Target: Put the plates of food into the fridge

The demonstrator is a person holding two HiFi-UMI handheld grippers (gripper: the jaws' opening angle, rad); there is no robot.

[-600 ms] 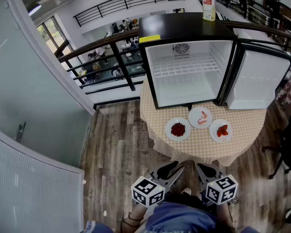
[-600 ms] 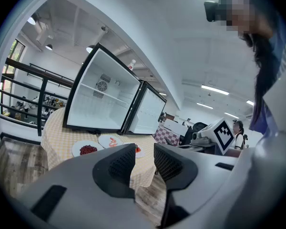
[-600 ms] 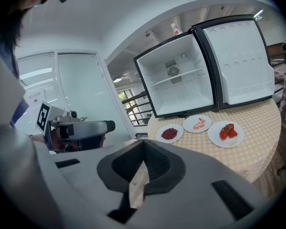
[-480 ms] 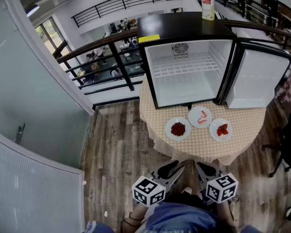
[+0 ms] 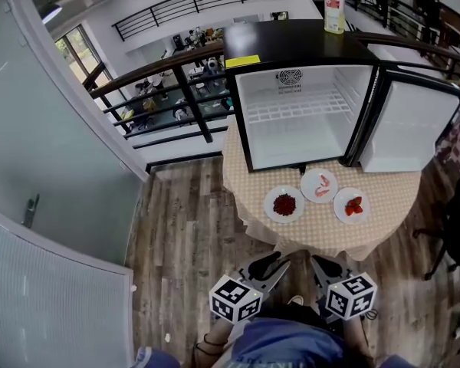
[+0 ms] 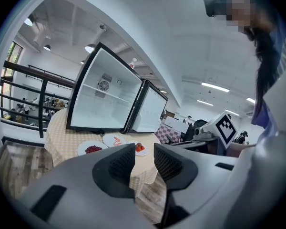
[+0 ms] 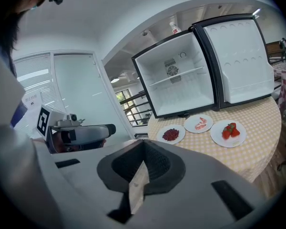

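Three white plates lie on the round table's checked cloth (image 5: 383, 190), in front of the open fridge (image 5: 253, 140). One holds dark red food (image 5: 284, 204), one shrimp (image 5: 319, 185), one strawberries (image 5: 351, 205). The same plates show in the right gripper view: dark red food (image 7: 170, 134), shrimp (image 7: 199, 124), strawberries (image 7: 228, 132). The fridge is empty, with its door (image 5: 405, 125) swung out to the right. Both grippers hang low near my body, short of the table. My left gripper (image 5: 278, 265) (image 6: 144, 159) is open with nothing between its pads. My right gripper (image 5: 322, 267) (image 7: 143, 163) is shut on nothing.
A clear bottle (image 5: 334, 4) stands on the fridge top. A black railing (image 5: 176, 83) runs behind the table, and a glass wall (image 5: 54, 152) is at the left. A dark chair (image 5: 454, 232) stands right of the table. Wooden floor (image 5: 188, 228) lies between me and the table.
The head view has shifted slightly, so the fridge and plates sit a little further right. Both grippers hold about the same place.
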